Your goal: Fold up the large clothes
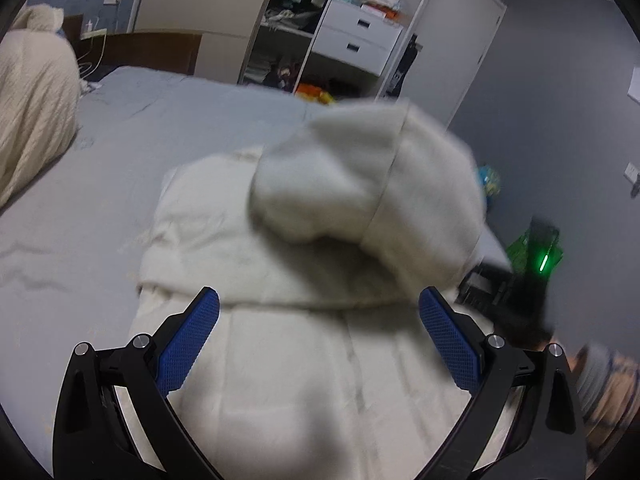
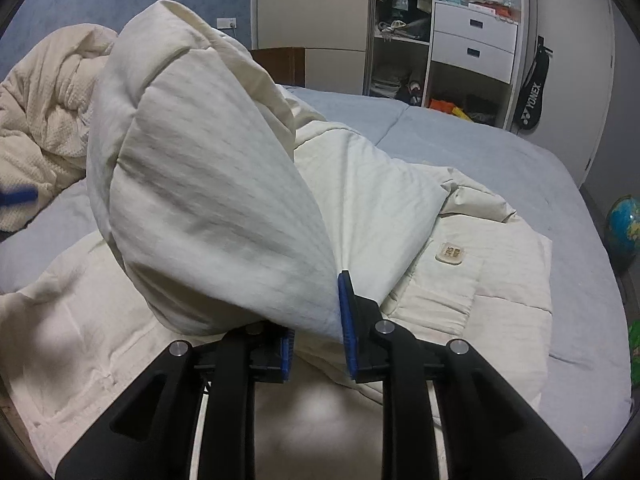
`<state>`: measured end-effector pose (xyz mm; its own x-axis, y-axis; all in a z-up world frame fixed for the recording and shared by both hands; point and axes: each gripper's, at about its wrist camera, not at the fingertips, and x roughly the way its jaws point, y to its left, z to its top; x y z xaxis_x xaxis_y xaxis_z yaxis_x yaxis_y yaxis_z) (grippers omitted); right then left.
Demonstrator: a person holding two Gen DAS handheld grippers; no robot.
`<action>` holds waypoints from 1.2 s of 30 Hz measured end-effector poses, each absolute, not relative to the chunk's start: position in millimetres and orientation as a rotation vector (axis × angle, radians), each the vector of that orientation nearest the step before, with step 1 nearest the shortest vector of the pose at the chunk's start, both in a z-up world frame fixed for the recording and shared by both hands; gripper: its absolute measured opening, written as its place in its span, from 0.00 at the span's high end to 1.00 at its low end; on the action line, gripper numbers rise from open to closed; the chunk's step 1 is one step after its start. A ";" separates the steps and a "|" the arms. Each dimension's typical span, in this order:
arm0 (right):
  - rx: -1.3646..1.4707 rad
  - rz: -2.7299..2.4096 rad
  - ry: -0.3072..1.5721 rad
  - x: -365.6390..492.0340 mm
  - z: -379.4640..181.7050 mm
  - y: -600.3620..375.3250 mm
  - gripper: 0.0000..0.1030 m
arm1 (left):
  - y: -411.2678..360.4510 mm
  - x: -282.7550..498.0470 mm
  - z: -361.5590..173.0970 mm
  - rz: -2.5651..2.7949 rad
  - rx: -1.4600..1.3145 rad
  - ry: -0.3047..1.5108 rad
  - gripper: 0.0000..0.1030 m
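The right gripper [image 2: 316, 320] is clamped on a fold of the coat [image 2: 208, 184]: its blue ribbed pads [image 2: 347, 320] pinch a puffy, quilted panel that balloons up toward eleven o'clock from the jaws. The left gripper [image 1: 319, 336] stands wide apart, its blue cross-hatched pads [image 1: 192, 344] holding nothing, with cloth lying below and between them untouched.

The bed [image 2: 500, 168], covered in smooth grey-blue sheeting, fills the room's middle. On it the cream padded coat spreads flat, soft and stitched in broad channels, running from the right gripper out toward two o'clock. From the left gripper's side the coat [image 1: 304, 380] lies straight ahead at twelve o'clock, a lifted, blurred lump of it rising toward one.

A heap of waffle-knit cream blanket [image 2: 44, 120] is bunched at nine to ten o'clock of the right gripper, well apart from the coat. Beyond the bed, at one o'clock, stands an open wardrobe with white drawers [image 2: 474, 40]. A round globe [image 2: 622, 228] sits at three o'clock beside the bed. Smallest, a square tan patch [image 2: 451, 253] is sewn on the coat, near the pinched fold.
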<state>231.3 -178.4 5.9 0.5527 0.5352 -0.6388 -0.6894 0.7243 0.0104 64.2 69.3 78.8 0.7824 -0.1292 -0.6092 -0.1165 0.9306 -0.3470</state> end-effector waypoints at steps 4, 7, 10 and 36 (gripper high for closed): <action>-0.237 0.724 0.661 230.0 4.5 -181.0 0.81 | 63.6 94.5 113.8 -0.023 -0.386 0.634 0.07; -0.225 0.723 0.658 224.8 4.1 -184.7 0.79 | 56.9 118.4 132.0 -0.026 -0.364 0.625 0.07; -0.214 0.723 0.657 219.3 3.2 -189.4 0.78 | 53.4 145.8 141.0 -0.017 -0.360 0.648 0.07; 0.877 0.825 1.186 245.2 -18.7 -247.0 0.38 | 75.6 154.8 71.4 -0.098 -0.682 0.833 0.84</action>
